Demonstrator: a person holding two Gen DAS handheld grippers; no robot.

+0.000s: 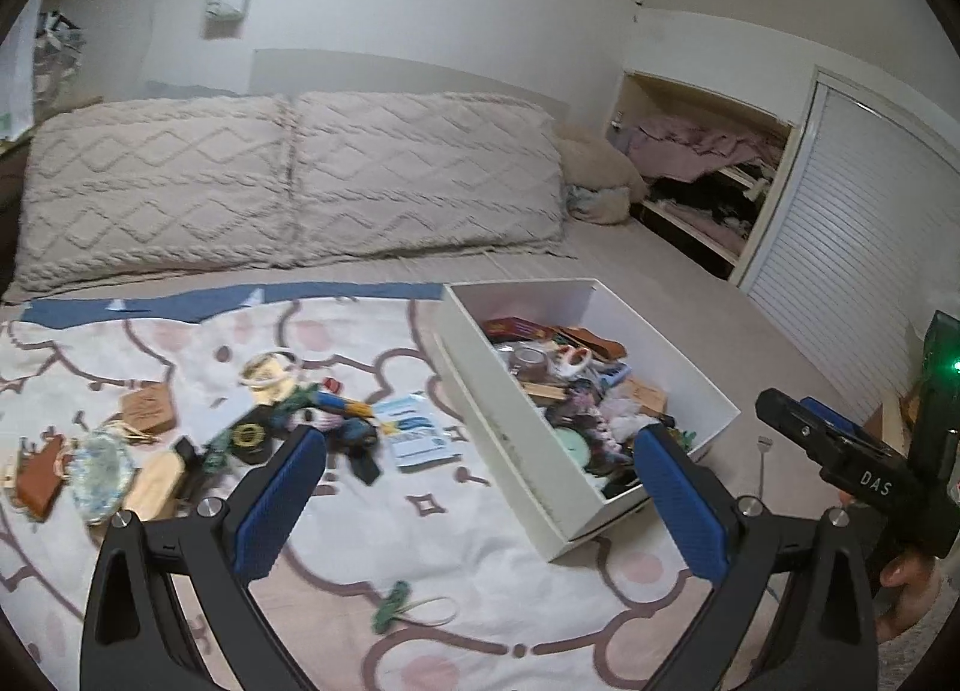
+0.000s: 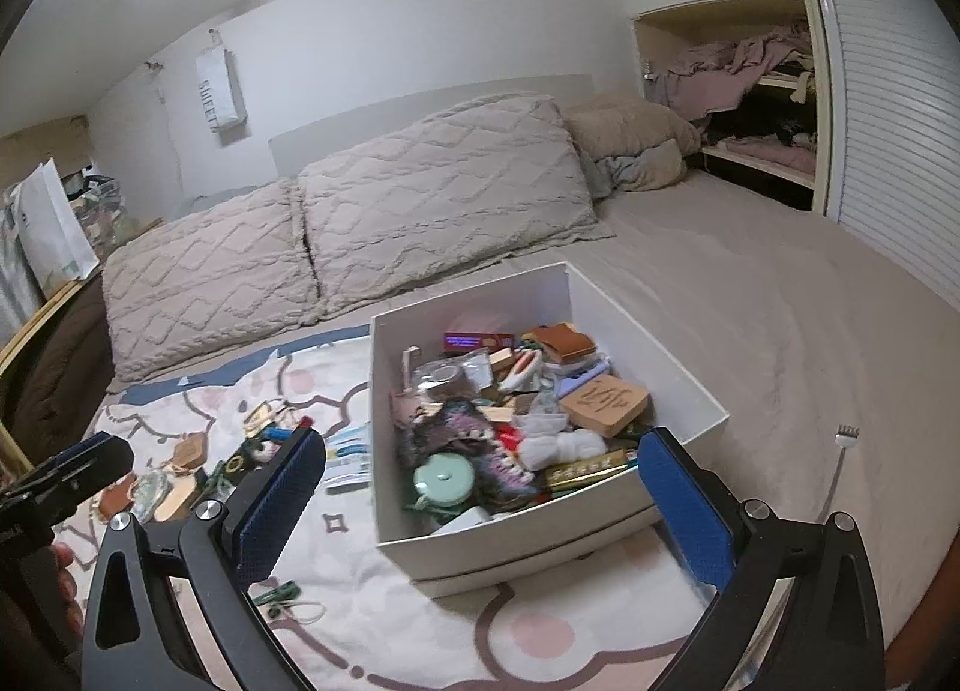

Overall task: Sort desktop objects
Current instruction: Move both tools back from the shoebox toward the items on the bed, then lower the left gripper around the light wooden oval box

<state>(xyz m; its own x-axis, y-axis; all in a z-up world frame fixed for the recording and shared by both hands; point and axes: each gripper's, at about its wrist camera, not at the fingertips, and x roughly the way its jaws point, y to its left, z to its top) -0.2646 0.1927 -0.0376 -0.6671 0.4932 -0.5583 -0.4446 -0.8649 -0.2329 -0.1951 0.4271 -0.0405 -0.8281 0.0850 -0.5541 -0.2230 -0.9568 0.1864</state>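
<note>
Blue-padded and spread wide, my left gripper (image 1: 480, 487) hangs empty above the patterned blanket (image 1: 468, 559), its jaws released with nothing between them. My right gripper (image 2: 480, 487) is likewise parted and bare, framing the near end of the white box (image 2: 654, 325). That box sits on the blanket's edge, heaped with small items: a mint round case (image 2: 444, 478), a tan stamped block (image 2: 605, 400), a roll of tape (image 2: 447, 376) and a white scrap of cloth (image 2: 561, 442). To the left of the box, more items lie loose on the blanket: a blue-and-white packet (image 1: 417, 430), a wooden tag (image 1: 149, 406), a black round badge (image 1: 246, 439). In front of the box lies a green tassel (image 1: 393, 607). To the right of the box, a small metal fork (image 2: 843, 451) rests on the bare sheet. Behind the box, two quilted pillows (image 1: 288, 181) line the headboard.
</note>
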